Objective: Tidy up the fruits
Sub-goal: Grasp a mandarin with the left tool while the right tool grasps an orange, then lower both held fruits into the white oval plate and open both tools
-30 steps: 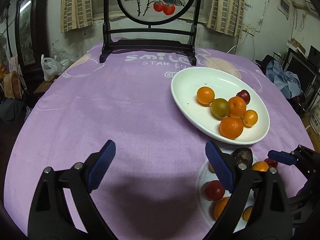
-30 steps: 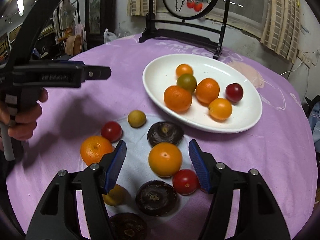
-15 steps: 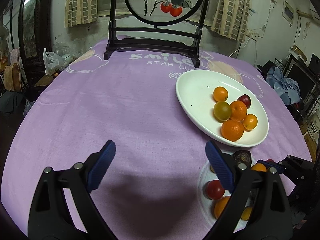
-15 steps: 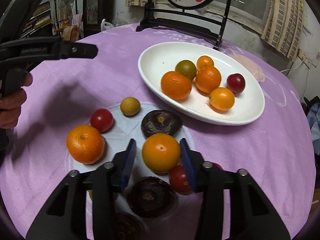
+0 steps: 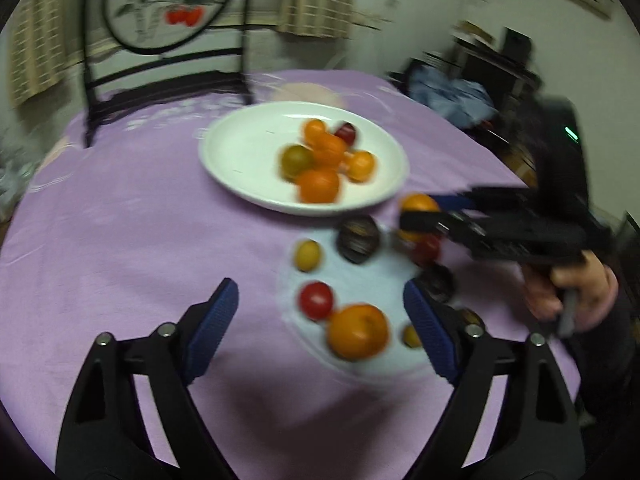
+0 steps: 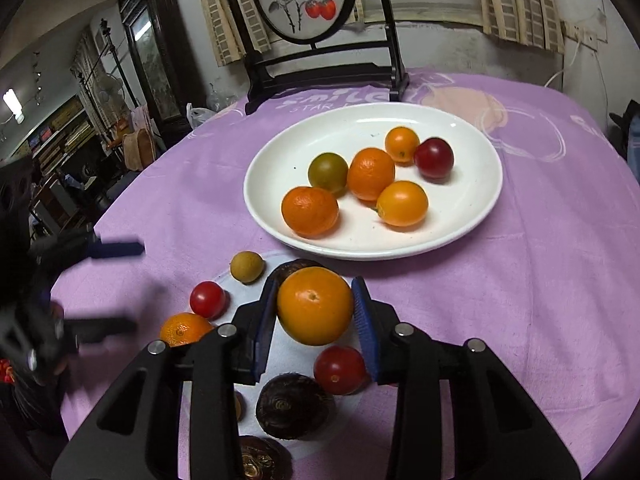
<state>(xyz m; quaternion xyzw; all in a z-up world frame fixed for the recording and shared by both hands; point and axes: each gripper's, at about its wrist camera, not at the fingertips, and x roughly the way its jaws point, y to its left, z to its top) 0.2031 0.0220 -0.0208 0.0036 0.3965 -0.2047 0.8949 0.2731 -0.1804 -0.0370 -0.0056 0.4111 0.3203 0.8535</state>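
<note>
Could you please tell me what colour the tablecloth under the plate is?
The tablecloth is light purple with pale printed motifs, clearest in the right wrist view.

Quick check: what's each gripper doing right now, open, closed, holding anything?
Left gripper: jaws closing, nothing gripped, above the loose fruit.
Right gripper: shut on the orange.

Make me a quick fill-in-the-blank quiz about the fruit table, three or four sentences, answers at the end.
1. The right hand-held gripper is shut on an ____.
2. The white plate holds ____ fruits.
3. Only one fruit on the plate is dark red; it lies on the plate's ____ side in the right wrist view.
4. The tablecloth is ____.

Answers: orange; six; right; purple
</note>
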